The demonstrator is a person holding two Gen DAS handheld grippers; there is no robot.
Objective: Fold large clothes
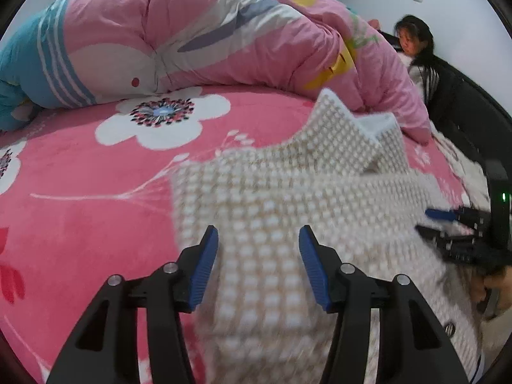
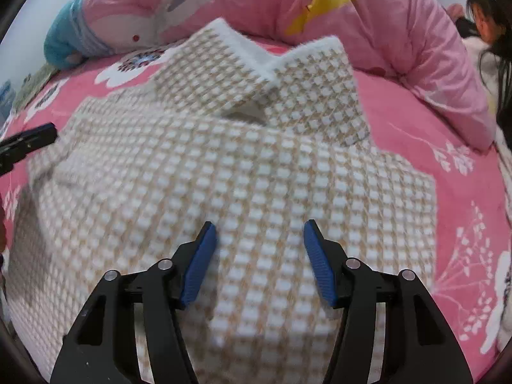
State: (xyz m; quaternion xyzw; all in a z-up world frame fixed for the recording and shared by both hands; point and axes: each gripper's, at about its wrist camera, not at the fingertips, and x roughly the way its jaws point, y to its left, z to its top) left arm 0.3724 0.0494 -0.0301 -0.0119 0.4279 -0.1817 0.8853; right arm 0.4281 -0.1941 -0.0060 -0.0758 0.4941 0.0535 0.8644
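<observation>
A beige-and-white checked jacket [image 2: 243,172] with a fleecy white collar lies spread on the pink flowered bed. It also shows in the left wrist view [image 1: 288,211]. My left gripper [image 1: 258,233] is open and empty, just above the jacket's left part. My right gripper [image 2: 260,227] is open and empty over the jacket's middle. The right gripper also shows at the right edge of the left wrist view [image 1: 454,230]. The left gripper's tip shows at the left edge of the right wrist view [image 2: 28,142].
A bunched pink and blue duvet [image 1: 192,41] lies along the far side of the bed. A dark-haired person [image 1: 412,41] sits at the far right by a dark bed frame [image 1: 473,118]. The pink flowered sheet [image 1: 80,192] spreads left of the jacket.
</observation>
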